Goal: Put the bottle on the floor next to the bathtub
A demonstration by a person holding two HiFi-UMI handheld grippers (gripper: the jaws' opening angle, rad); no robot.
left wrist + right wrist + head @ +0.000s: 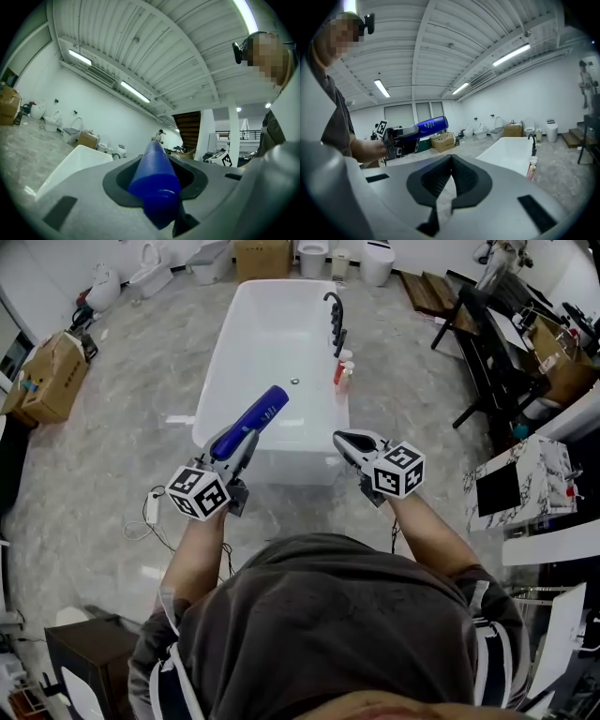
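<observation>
A blue bottle (248,422) is held level above the near end of the white bathtub (281,306), with my left gripper (242,441) shut on its lower part. In the left gripper view the blue bottle (154,177) fills the gap between the jaws and points away over the bathtub (75,164). My right gripper (353,441) hovers over the tub's near right corner, shut with nothing in it. In the right gripper view its jaws (451,158) meet at the tips, and the bottle (427,125) shows to the left in the other gripper.
A black faucet (335,319) and small bottles (343,369) stand on the tub's right rim. A cardboard box (52,376) sits on the floor at the left, a white cable (152,510) near my left arm. Black tables (497,329) and a marbled slab (530,474) stand at the right.
</observation>
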